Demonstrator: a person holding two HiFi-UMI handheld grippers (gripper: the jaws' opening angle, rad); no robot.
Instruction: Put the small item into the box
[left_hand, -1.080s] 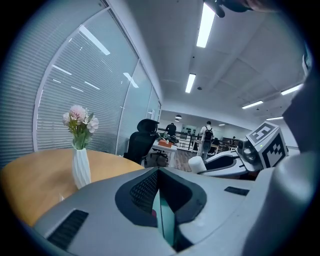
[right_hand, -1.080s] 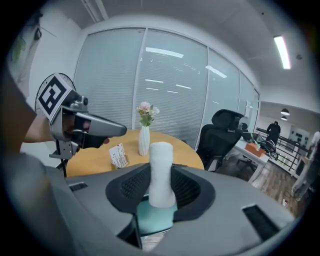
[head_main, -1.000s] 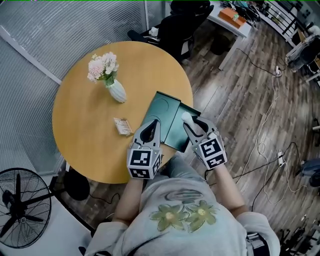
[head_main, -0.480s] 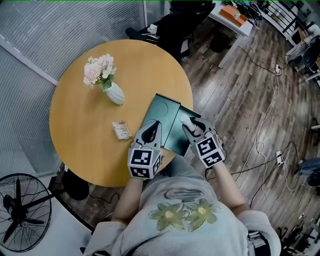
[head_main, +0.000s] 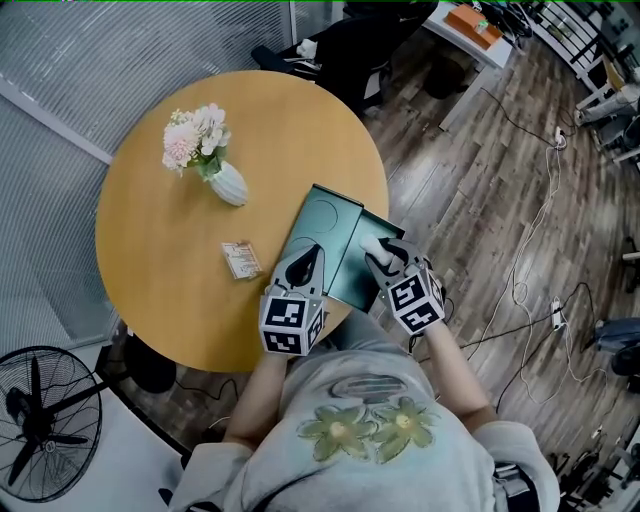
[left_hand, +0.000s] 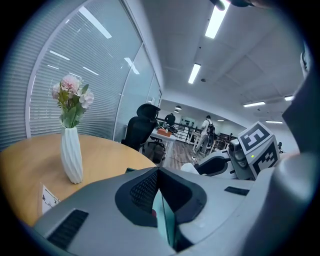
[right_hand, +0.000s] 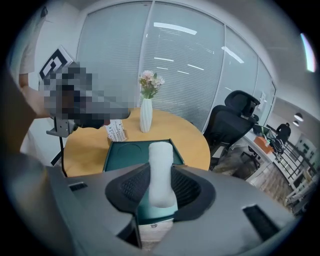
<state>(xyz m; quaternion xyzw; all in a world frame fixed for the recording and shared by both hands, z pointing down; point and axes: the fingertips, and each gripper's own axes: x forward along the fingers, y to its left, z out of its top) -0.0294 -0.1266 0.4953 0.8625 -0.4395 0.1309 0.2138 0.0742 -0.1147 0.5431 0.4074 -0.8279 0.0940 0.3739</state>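
**A:** Head view first. The round desk (head_main: 170, 300) has plenty of bare wood on its far side and left. Only a vase (head_main: 228, 184) of flowers stands out there, with a small packet (head_main: 241, 260) nearer in.

**B:** And the teal box (head_main: 335, 225) is pushed right up to the desk's near right edge, one corner reaching the rim. Beyond that rim there's just open floor.

**A:** Both grippers come in from the person's side. The left gripper (head_main: 305, 255) is on the box's near left, close beside the packet. The right gripper (head_main: 385, 255) is at the box's right part, with the small white item (head_main: 374, 243) showing at its tips.

**B:** Over to the left gripper view. The jaws are almost together here, pinched on a thin teal panel of the box (left_hand: 165, 220) that stands edge-on between the pads. The vase is well clear to the left, with open desk in between.

**A:** You can see the right gripper (left_hand: 220, 165) close by on the right.

**B:** Now the right gripper view. The jaws are partway apart, pads pressed on either side of the small white item (right_hand: 161, 170), which stands upright between them.

**A:** It's sitting above the near end of the box (right_hand: 125, 152), and the teal inside is open beyond it. The packet and vase are past the far wall, and an office chair (right_hand: 232, 120) is off the desk's right edge.
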